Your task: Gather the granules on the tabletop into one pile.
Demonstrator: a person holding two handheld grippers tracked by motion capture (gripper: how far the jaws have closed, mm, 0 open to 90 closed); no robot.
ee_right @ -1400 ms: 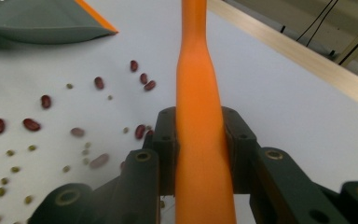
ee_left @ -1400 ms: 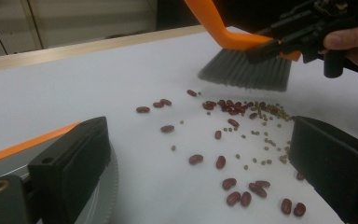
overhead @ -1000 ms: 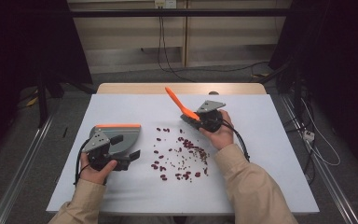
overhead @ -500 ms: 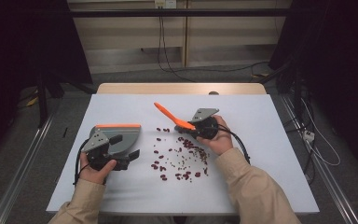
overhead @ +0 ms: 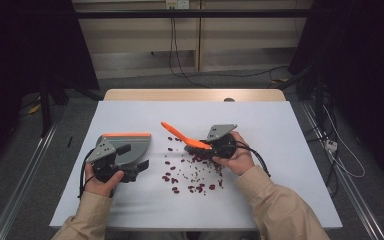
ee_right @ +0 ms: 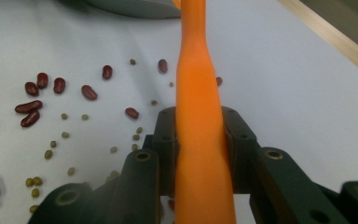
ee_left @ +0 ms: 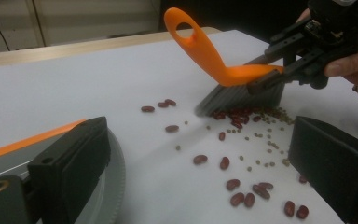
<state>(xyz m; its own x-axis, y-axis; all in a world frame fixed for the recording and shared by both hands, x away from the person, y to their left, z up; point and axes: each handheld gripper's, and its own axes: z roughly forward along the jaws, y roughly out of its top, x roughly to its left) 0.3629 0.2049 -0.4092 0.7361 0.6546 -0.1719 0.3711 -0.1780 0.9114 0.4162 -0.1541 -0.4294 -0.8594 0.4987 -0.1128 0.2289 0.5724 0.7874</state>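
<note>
Sweeping across a white table [overhead: 280, 200], a small brush w/ orange handle [overhead: 185, 138] sits clamped in the right gripper [overhead: 219, 148], jaws pressed on both sides of the handle, as the right gripper view shows [ee_right: 199, 154]. Handle rises up and away from that gripper toward the table's far left; grey bristles [ee_left: 242, 99] touch the table at the right edge of a scatter of red beans [overhead: 192, 172] and small green beans [ee_left: 261, 140]. Left gripper [overhead: 130, 167] rests on the table near the left edge of the scatter, well apart from the brush, and grips a grey dustpan w/ orange rim [overhead: 127, 145]; in the left gripper view one jaw lies on the pan [ee_left: 107, 186], but whether the jaws press on it cannot be told. Beans lie between dustpan and brush, most nearer the brush. Vs. a sec ago: brush and right gripper have shifted toward the person and toward the dustpan, from the far side of the scatter to its right edge, handle tipped lower and more to the left. Left gripper and dustpan unchanged. Bean scatter looks about the same.
</note>
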